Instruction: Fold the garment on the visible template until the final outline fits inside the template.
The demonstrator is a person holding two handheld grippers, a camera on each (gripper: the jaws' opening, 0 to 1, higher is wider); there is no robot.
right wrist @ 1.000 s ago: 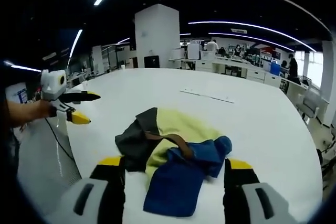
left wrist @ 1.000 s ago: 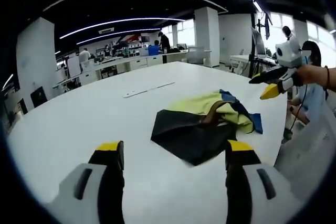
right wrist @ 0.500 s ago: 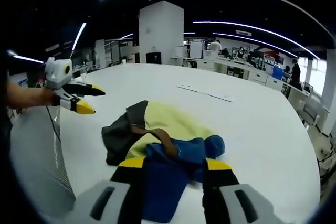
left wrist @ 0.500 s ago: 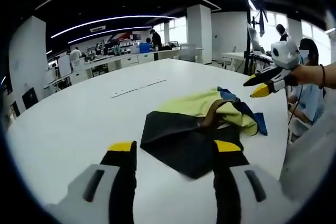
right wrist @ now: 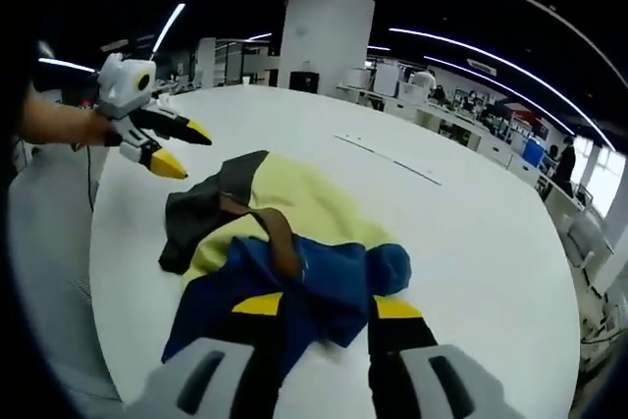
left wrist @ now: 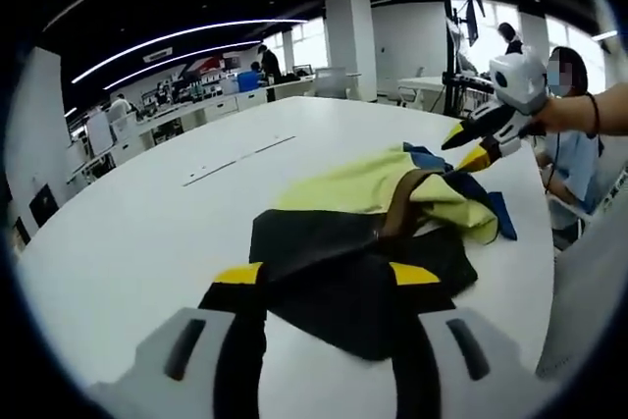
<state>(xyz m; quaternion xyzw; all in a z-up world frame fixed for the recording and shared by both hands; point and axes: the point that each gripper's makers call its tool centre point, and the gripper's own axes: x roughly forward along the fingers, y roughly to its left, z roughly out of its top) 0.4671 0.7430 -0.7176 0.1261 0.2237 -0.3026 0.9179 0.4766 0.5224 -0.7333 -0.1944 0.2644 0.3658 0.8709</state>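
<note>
The garment (left wrist: 373, 233) lies crumpled on the white table (left wrist: 147, 233), near the table edge on my side. It has a black part, a pale yellow part, a blue part and a brown strap.

In the left gripper view my left gripper (left wrist: 316, 278) is low over the black part, its yellow-tipped jaws narrowly apart with black cloth between them; I cannot tell if they pinch it.

In the right gripper view my right gripper (right wrist: 316, 305) is over the blue part (right wrist: 294, 291), jaws also narrow, grip not clear.
</note>
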